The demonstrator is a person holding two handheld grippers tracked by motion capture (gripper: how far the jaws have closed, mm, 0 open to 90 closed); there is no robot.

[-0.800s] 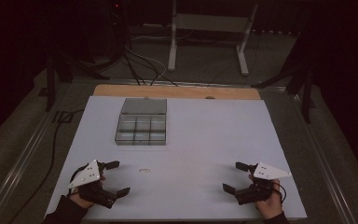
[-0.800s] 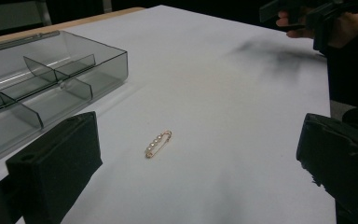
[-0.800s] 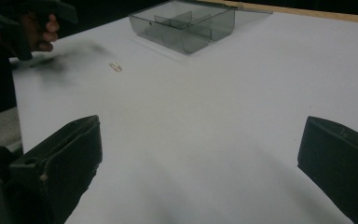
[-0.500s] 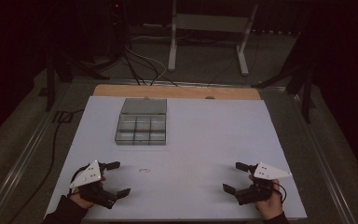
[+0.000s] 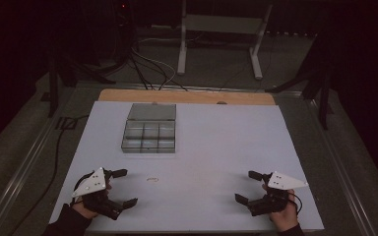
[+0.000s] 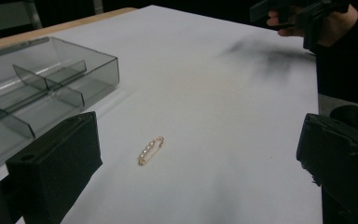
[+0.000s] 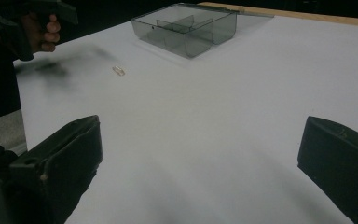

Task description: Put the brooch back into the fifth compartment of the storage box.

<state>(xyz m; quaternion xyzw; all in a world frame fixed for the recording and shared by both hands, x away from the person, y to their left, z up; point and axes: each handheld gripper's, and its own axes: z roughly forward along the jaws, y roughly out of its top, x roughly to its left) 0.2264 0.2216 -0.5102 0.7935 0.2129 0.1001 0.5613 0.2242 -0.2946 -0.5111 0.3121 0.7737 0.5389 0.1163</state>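
Smoky clear plastic divided box (image 5: 149, 133), slim gold beaded pin (image 6: 150, 150), matte white table (image 5: 226, 147)

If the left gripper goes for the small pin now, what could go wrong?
1. The pin is thin and lies flat on the smooth table, so the wide jaws of the open left gripper may push it away instead of gripping it.
2. The box has low dividers; a loosely held pin might drop into the wrong compartment.
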